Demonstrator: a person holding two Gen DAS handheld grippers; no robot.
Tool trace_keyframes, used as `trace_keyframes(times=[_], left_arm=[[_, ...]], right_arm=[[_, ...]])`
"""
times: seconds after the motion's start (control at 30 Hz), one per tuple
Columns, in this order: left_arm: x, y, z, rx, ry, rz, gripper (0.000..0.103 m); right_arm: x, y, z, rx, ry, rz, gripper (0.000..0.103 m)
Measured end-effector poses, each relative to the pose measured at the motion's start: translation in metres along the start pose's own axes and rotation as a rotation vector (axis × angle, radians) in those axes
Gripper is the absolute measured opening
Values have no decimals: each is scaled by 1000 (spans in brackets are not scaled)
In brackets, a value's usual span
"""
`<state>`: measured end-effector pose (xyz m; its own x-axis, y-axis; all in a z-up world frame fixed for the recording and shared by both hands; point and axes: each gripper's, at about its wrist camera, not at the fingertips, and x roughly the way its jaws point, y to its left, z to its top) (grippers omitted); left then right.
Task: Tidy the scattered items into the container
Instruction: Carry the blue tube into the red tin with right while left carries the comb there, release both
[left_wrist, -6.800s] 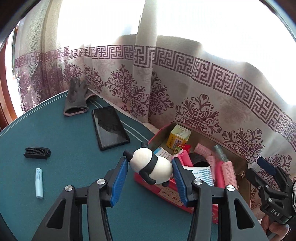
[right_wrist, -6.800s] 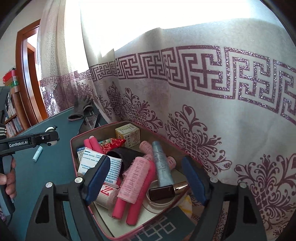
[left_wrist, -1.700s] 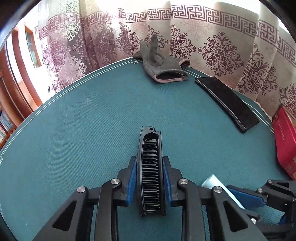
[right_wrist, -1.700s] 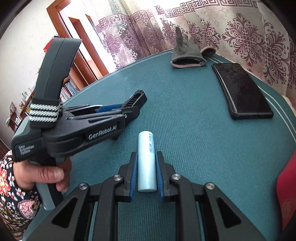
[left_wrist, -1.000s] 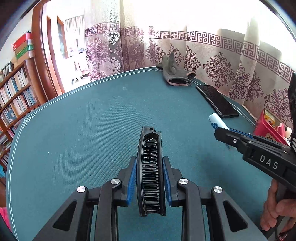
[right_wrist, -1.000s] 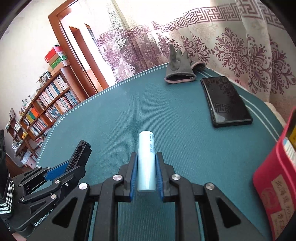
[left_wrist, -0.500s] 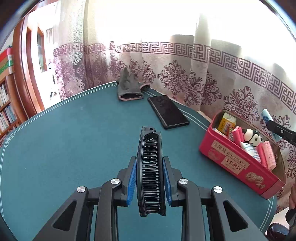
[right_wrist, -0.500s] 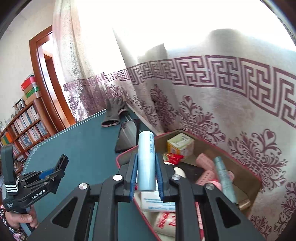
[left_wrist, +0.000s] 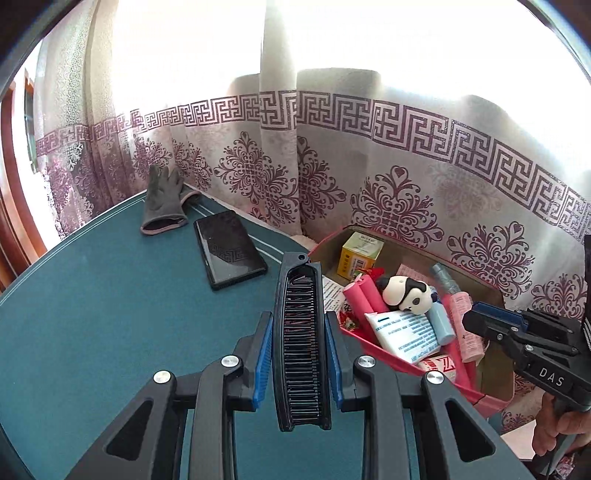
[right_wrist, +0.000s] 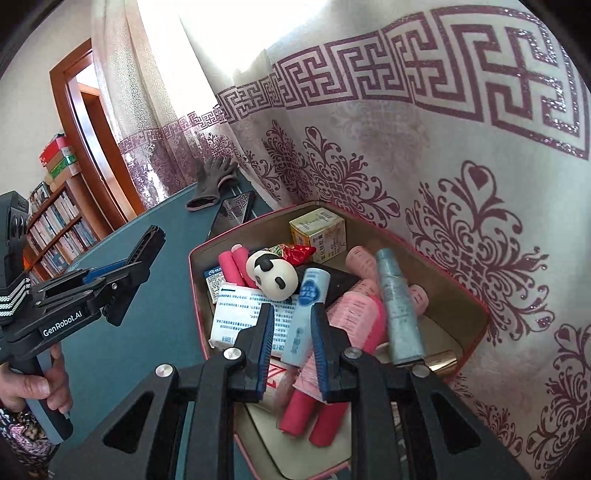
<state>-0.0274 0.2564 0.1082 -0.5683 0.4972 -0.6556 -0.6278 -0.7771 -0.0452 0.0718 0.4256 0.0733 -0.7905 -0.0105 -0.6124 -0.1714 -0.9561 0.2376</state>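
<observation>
Box (right_wrist: 195, 280) nearly full: right gripper (right_wrist: 293, 332), jaws parted, releases a tube (right_wrist: 306, 314); left gripper (left_wrist: 298, 354) clamps a comb (left_wrist: 300, 339). Glove (left_wrist: 162, 206) and phone (left_wrist: 229, 247) remain on the bench (left_wrist: 92, 314).

A home: patterned curtains (right_wrist: 369, 147), bookshelf (right_wrist: 59, 232), wooden door (right_wrist: 92, 129)

Round table (left_wrist: 92, 332) covered in teal cloth with pale border lines. Behind it hangs a cream curtain (left_wrist: 406, 166) printed with purple medallions and a key-pattern band, strongly backlit by daylight. At left, a brown wooden door frame (right_wrist: 79, 147) and a bookshelf (right_wrist: 55, 236) filled with books, boxes stacked on top.
</observation>
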Motion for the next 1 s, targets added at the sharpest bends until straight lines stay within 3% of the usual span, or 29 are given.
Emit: trace_keyframes(times=[0.43,0.5,0.57,0.63,0.67,0.7,0.73,0.8,1.0], left_arm=[[24,-75,17,122,26,-117,28],[28,-82,19,131,27,-122,28],[31,-88,21,144,25,-127,28],[35,-92,22,153,34,-139,29],[36,-93,23,156,40,-144,36],[37,-94,22,153,40,-139,71],[34,-93,22,145,21,-119,99],[24,-90,21,142,-45,-100,102],[14,-81,17,150,-54,-50,102]], right_arm=[[-14,-33,-22,61,-37,-70,24],[-17,-37,-22,76,-49,-78,34],[-20,-40,-21,90,-63,-83,51],[-23,-44,-20,97,-77,-91,59],[-24,-44,-20,98,-82,-95,63],[-26,-45,-19,100,-88,-99,65],[-27,-45,-19,103,-92,-105,72],[-29,-47,-19,110,-100,-113,80],[-28,-49,-21,131,-87,-131,82]])
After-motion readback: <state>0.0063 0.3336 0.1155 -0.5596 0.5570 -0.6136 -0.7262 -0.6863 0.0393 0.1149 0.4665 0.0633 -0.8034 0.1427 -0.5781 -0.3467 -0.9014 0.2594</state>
